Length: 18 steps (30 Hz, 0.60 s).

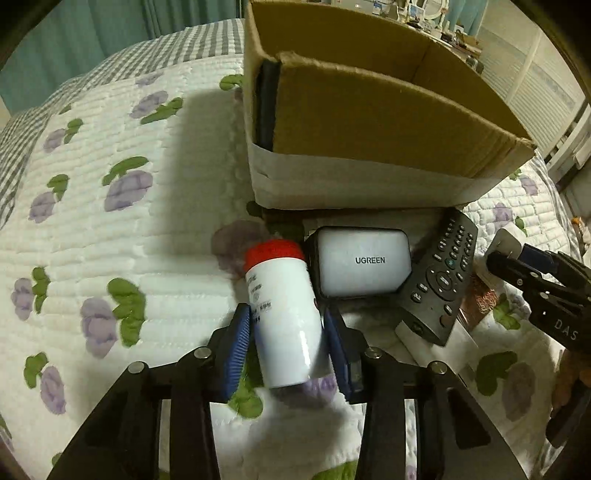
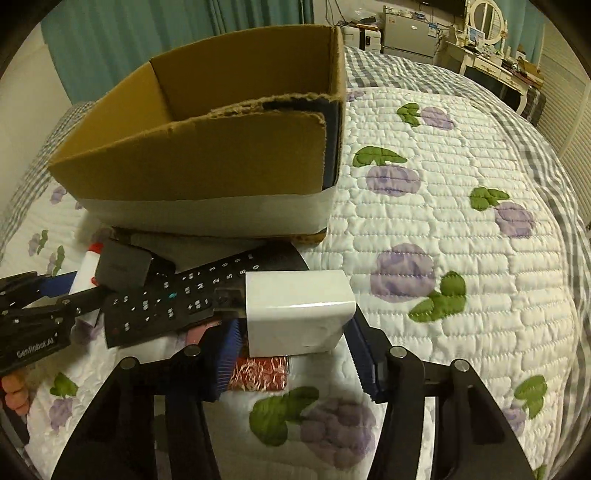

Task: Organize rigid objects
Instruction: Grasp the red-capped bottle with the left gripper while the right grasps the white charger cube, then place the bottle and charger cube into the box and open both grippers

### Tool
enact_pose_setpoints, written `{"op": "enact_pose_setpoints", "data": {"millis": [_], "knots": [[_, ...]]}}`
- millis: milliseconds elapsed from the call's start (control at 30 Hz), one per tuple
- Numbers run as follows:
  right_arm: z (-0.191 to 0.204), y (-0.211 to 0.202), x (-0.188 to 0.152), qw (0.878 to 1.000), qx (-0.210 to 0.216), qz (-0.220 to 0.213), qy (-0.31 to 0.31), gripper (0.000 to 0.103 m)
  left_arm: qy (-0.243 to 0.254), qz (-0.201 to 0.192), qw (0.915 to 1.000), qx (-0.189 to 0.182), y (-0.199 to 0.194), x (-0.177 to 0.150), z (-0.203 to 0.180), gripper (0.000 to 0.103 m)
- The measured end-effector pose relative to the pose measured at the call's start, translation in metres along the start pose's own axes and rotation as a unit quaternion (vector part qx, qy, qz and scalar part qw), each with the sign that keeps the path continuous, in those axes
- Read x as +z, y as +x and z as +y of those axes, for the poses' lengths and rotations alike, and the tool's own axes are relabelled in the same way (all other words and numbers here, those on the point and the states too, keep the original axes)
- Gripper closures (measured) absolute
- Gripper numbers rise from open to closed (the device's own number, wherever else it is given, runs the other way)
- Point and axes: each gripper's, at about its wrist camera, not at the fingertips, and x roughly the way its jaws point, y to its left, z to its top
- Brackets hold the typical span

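Observation:
My left gripper (image 1: pixel 288 328) is shut on a white bottle with a red cap (image 1: pixel 282 314), held just above the quilt in front of the cardboard box (image 1: pixel 369 122). My right gripper (image 2: pixel 291 339) is shut on a white charger block (image 2: pixel 299 310); it also shows at the right of the left wrist view (image 1: pixel 517 251). A dark UGREEN charger (image 1: pixel 364 260) and a black remote (image 1: pixel 439 280) lie between the grippers, below the box front. In the right wrist view the remote (image 2: pixel 177 299) lies left of the held block, and the box (image 2: pixel 207 147) stands behind it.
The flowered quilt (image 2: pixel 461 258) covers the bed on all sides. A reddish foil packet (image 2: pixel 258 373) lies under the right gripper. A dresser with a mirror (image 2: pixel 487 22) stands beyond the bed.

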Motion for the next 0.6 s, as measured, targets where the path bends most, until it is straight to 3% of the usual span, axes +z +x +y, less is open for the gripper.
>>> {"op": "enact_pose_setpoints", "data": {"millis": [333,600], "knots": [[0.013,-0.077,-0.001,0.998,-0.010,-0.055,-0.015,0.051,-0.008,-0.049,0.9987,-0.013,-0.073,-0.025,-0.004,0.066],[0.029,-0.156,0.005,0.993,-0.025,-0.112,-0.034,0.051,0.001,-0.127,0.9918,-0.019,-0.149,-0.008,-0.009,0.066]]}}
